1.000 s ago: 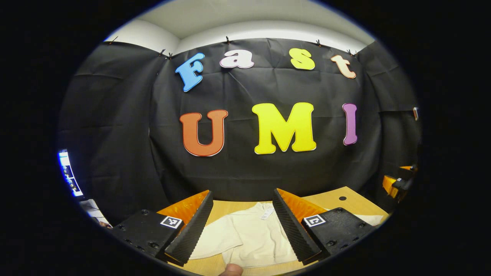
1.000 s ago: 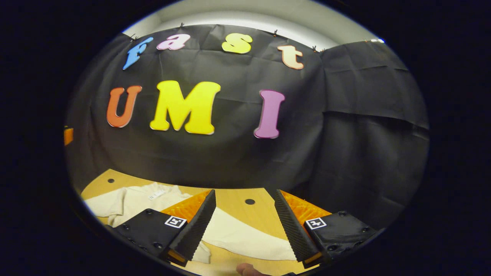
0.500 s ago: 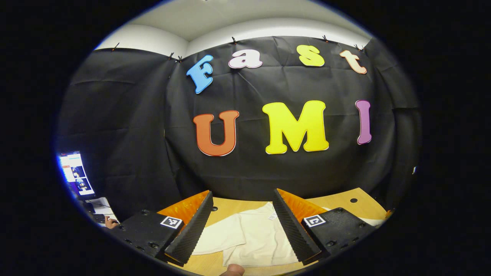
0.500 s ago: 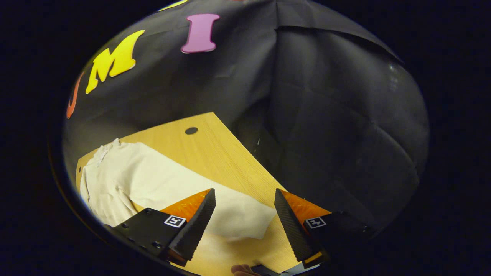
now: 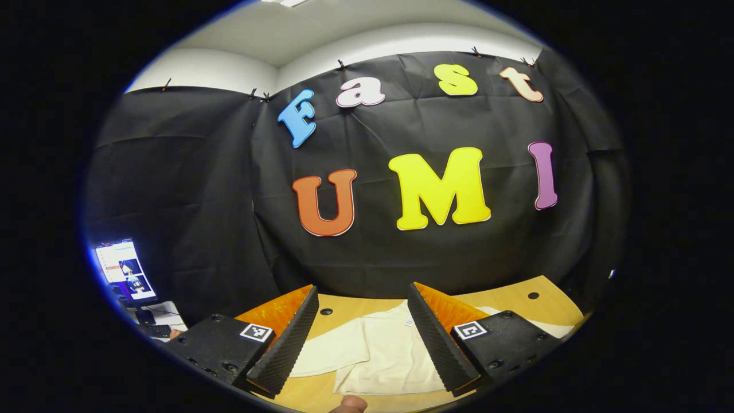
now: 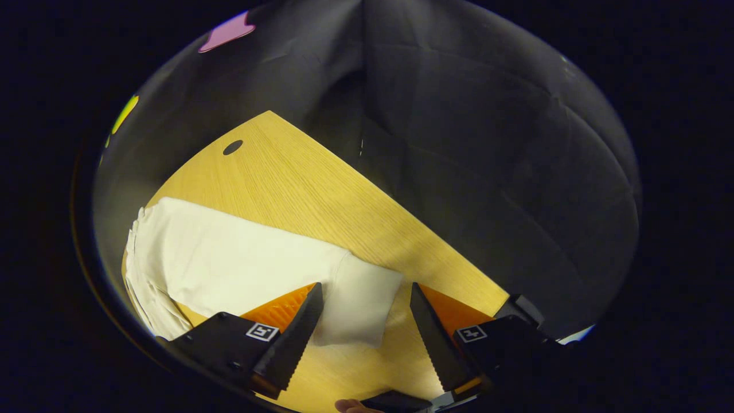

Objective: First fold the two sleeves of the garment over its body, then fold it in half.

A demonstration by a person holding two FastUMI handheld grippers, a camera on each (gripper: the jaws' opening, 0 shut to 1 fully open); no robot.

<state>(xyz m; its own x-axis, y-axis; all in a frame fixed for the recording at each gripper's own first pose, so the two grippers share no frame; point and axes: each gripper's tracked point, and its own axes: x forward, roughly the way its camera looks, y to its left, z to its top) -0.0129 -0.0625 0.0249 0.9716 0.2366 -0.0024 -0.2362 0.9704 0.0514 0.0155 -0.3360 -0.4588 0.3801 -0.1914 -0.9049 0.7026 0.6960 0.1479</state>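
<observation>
A cream garment (image 5: 378, 355) lies flat on the wooden table (image 5: 516, 298) in the left gripper view, one short fold of cloth (image 5: 335, 353) out to its left. My left gripper (image 5: 364, 358) hovers open above it, nothing between its fingers. In the right gripper view a long cream sleeve (image 6: 229, 264) stretches across the table (image 6: 298, 178) from the garment's body at the left edge. Its cuff end (image 6: 361, 307) lies between the fingers of my right gripper (image 6: 362, 344), which is open and tilted down at it. Whether the fingers touch the cloth I cannot tell.
Black cloth walls close the booth behind and to the right of the table. A round hole (image 6: 232, 147) marks the tabletop near its far corner. The table's right edge (image 6: 436, 252) runs close past the cuff. A lit monitor (image 5: 123, 269) stands off to the left.
My right gripper has tipped downward and swung toward the sleeve's end, so the cuff now lies between its open fingers. The left gripper has barely shifted.
</observation>
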